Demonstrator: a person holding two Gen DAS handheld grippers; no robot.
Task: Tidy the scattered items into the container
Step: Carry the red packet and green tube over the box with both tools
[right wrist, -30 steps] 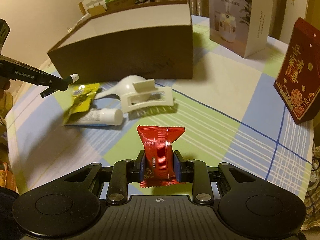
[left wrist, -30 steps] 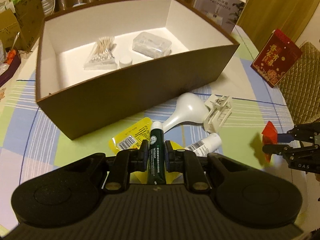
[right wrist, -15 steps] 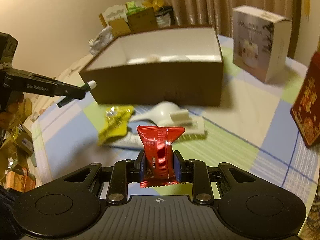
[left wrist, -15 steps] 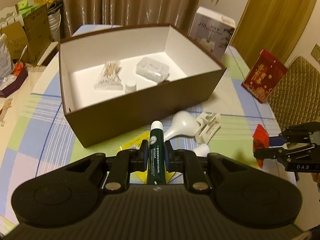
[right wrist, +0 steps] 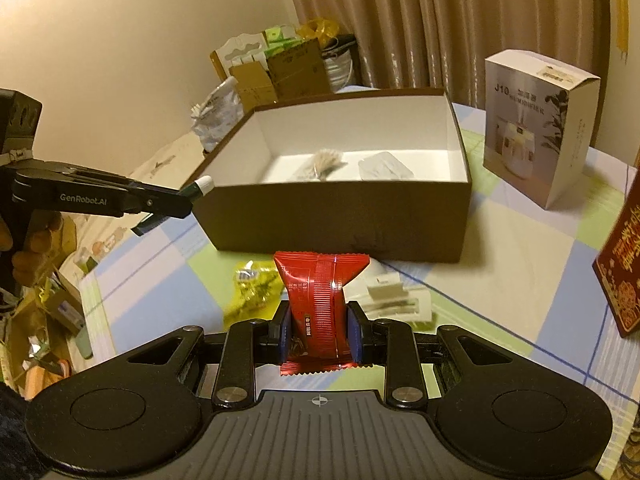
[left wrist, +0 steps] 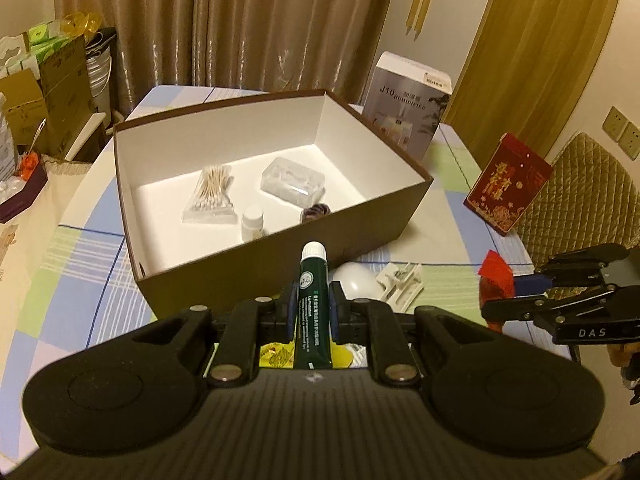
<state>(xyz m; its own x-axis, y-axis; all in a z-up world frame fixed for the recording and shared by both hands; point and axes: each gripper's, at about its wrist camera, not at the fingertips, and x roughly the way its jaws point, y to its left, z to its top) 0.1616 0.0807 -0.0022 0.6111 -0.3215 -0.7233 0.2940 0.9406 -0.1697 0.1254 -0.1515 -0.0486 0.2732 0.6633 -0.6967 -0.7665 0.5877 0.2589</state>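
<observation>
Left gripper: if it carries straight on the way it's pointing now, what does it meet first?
Probably the near wall of the brown box. The left gripper, shut on the green tube, aims at it just below the rim, though depth is unclear and the tube's white cap would touch first.

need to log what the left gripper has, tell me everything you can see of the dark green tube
The dark green tube is a slim squeeze tube with a white screw cap and small white print plus a round logo on its body; it looks like soft plastic. The left gripper is shut on its middle, cap pointing forward and up toward the brown box. It is off the table, touching only the gripper's blue pads. Its crimped end is hidden behind the gripper body.
</observation>
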